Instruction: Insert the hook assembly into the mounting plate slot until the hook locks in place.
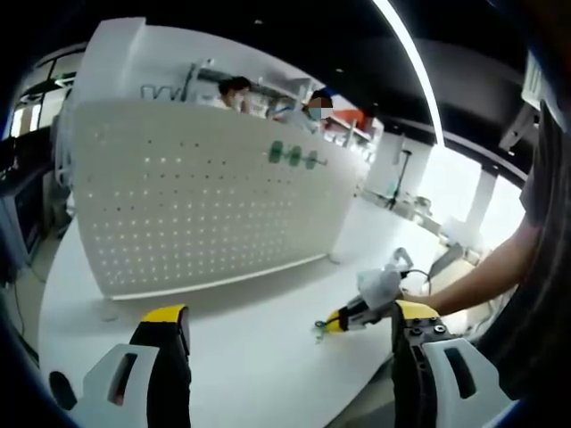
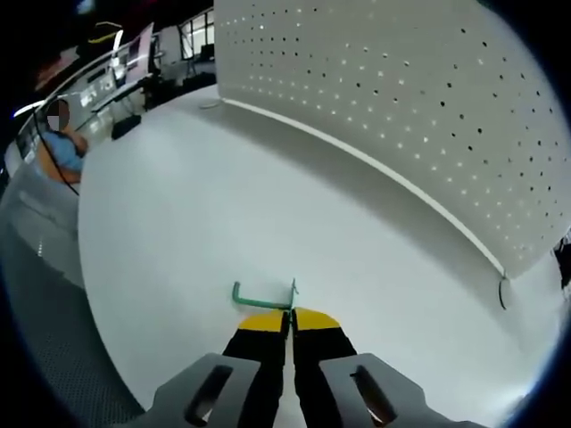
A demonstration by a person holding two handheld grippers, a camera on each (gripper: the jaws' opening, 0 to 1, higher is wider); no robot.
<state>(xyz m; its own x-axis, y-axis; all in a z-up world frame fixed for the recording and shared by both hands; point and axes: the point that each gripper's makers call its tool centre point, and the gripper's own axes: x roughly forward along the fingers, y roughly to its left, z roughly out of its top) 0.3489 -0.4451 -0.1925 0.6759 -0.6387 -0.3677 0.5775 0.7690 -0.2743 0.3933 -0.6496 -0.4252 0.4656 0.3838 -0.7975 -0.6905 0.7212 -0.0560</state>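
A white pegboard mounting plate (image 1: 205,205) stands upright on the white table (image 1: 268,366); green hooks (image 1: 293,155) hang on its upper right. My left gripper (image 1: 290,312) is open wide with nothing between its yellow-tipped jaws. My right gripper (image 1: 337,320) comes in from the right, low over the table, held by a person's hand. In the right gripper view, the right gripper (image 2: 290,319) is shut on a green wire hook (image 2: 259,300), whose bent end points left just above the table (image 2: 178,205). The pegboard (image 2: 401,89) stands well beyond it.
People sit behind the pegboard (image 1: 236,89), and another person sits at a desk off the table's edge (image 2: 62,143). A thin dark cable (image 2: 502,291) hangs by the pegboard's lower corner. The rounded table edge runs close under both grippers.
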